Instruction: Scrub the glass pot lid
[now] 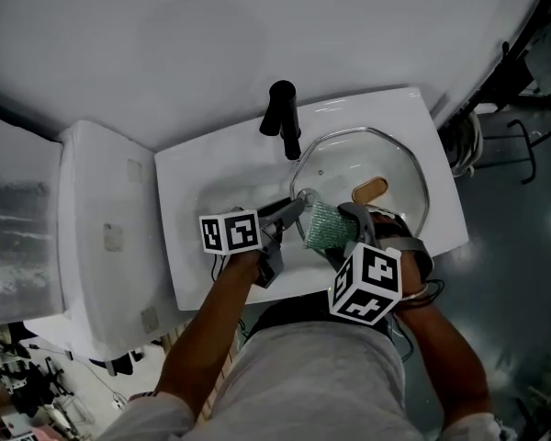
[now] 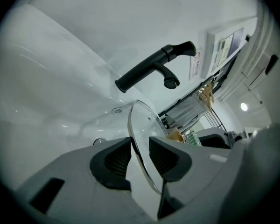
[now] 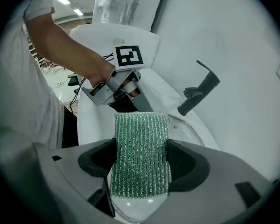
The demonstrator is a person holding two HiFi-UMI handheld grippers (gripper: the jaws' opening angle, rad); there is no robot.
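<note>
Beyond glass lid [image 2: 142, 122], illegible wall poster [image 2: 226, 45]

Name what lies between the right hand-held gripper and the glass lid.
A green scrub pad, clamped in the right hand-held gripper, over the glass lid; seen in the right gripper view.

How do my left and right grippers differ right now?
The left gripper pinches the glass pot lid by its thin rim; the right gripper clamps a thick green scouring pad. The left gripper's jaws stand nearer together than the right gripper's. Both grip something over the sink.
</note>
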